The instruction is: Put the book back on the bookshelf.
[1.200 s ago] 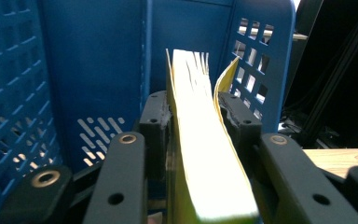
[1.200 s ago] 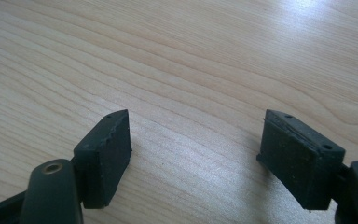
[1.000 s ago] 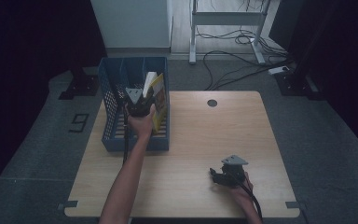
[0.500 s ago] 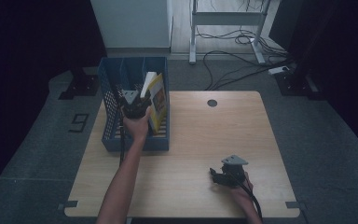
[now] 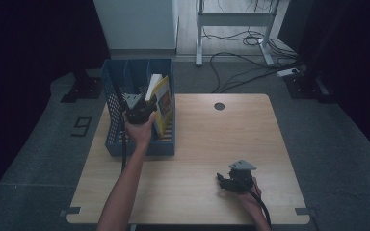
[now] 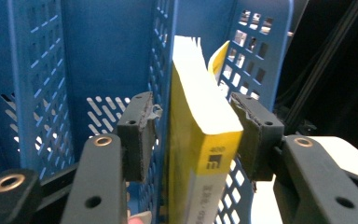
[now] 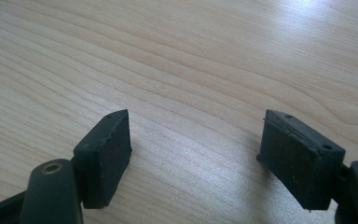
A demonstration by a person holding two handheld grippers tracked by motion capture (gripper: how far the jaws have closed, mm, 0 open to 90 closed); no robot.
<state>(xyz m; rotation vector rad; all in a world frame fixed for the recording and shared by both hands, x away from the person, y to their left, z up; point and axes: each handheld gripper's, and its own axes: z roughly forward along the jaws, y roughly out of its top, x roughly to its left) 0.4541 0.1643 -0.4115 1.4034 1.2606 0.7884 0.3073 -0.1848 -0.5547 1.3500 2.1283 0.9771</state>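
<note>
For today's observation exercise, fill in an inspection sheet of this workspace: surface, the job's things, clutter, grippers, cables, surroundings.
Surface: light wooden table with a round hole near its far edge.
Job's things: yellow book standing upright in the rightmost compartment of the blue file rack at the table's left.
Clutter: nothing seen.
Grippers: left gripper at the rack, its fingers just opened and standing apart from the book between them; right gripper open on bare wood, holding nothing.
Cables: one trails from each gripper; more lie on the floor beyond the table.
Surroundings: grey floor, white cabinet, metal desk frame, dark sides.
</note>
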